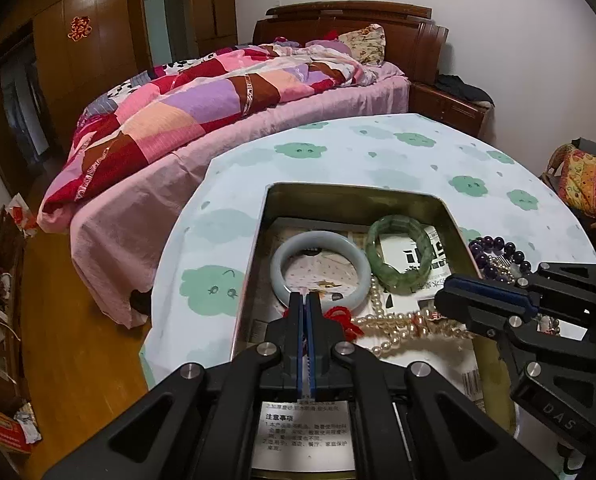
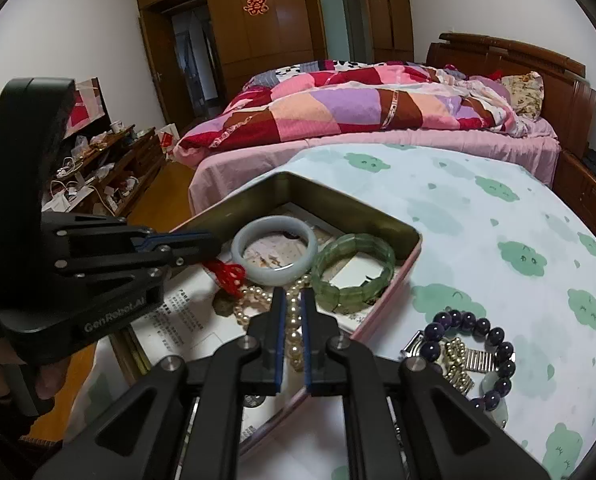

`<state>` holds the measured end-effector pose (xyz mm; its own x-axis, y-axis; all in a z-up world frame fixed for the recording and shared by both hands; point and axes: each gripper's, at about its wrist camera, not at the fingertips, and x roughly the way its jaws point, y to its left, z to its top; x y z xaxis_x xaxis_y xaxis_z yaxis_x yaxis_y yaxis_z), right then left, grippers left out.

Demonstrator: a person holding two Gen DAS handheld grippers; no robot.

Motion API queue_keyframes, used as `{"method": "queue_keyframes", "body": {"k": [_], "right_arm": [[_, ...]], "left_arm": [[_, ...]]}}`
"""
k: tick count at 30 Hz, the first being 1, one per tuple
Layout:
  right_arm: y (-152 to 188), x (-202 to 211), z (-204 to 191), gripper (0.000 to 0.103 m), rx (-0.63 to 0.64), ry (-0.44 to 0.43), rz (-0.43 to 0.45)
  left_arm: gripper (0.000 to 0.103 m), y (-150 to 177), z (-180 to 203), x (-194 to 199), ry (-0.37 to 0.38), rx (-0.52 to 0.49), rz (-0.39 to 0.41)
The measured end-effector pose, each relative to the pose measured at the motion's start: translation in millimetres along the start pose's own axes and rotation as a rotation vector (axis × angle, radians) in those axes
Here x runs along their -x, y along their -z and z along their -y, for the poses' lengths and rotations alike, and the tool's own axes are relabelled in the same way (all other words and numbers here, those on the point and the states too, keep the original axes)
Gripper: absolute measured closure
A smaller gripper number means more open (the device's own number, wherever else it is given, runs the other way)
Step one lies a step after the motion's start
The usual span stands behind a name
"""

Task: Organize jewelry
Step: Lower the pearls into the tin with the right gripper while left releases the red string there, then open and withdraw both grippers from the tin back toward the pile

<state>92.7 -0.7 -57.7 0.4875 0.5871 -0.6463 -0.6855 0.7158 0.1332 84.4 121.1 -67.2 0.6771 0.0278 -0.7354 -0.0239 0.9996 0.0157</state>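
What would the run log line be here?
right claw: shut on cream pearl necklace | left claw: shut, empty | open metal tin: two bangles inside

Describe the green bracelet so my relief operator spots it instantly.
On the table with the cloud-print cloth sits an open metal tin. The green bracelet lies inside at its right, beside a pale smooth bangle. Unlike that one-piece ring, it is translucent mottled green, built of flat rectangular segments.
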Motion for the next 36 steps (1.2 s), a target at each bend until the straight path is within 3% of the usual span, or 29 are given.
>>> {"method": "queue_keyframes", "body": {"k": [3, 8, 10, 14, 15, 16, 18, 19, 36], "right_arm": [[-0.7, -0.2, 2.6, 0.092, -0.010, 0.001, 0.001], [-0.4, -0.5, 3.6, 0.081, -0.011, 0.008, -0.001], [-0.3, -0.3, 3.9, 0.067, -0.011, 0.009, 0.002], [-0.6, 2.6, 4.0, 0.066, -0.012, 0.014, 0.013], [-0.8, 3.7, 4.5, 0.062, -0.015, 0.014, 0.016], [-0.8, 4.9, 5.4, 0.059, -0.017, 0.015, 0.020], [-0.9, 6.2, 6.3, 0.059, -0.019, 0.017, 0.022], [-0.7, 6.9, 7.0, 0.059, -0.022, 0.018, 0.024], [2.5, 26.0, 19.6, 0.057, -0.035, 0.054, 0.048]], "left_arm": [[0.102, -1.2, 0.5, 1.5, 0.000, -0.002, -0.002], [0.102, -3.6, 1.3, 2.8, -0.017, -0.007, -0.006], [0.101, -4.1, 1.8, 3.6, -0.015, -0.010, -0.007], [0.096, -5.1, 0.9, 3.4, -0.019, -0.006, -0.015], [0.085, -5.0, 0.6, 3.1, -0.024, -0.007, -0.016], [0.065, -4.9, 0.0, 3.5, -0.029, -0.004, -0.012], [0.049, -4.8, -1.4, 6.5, -0.001, 0.015, 0.006], [0.047, -5.2, -0.7, 7.5, 0.006, 0.017, 0.010], [0.046, -8.0, -0.2, 13.5, -0.028, 0.020, 0.025]]}}
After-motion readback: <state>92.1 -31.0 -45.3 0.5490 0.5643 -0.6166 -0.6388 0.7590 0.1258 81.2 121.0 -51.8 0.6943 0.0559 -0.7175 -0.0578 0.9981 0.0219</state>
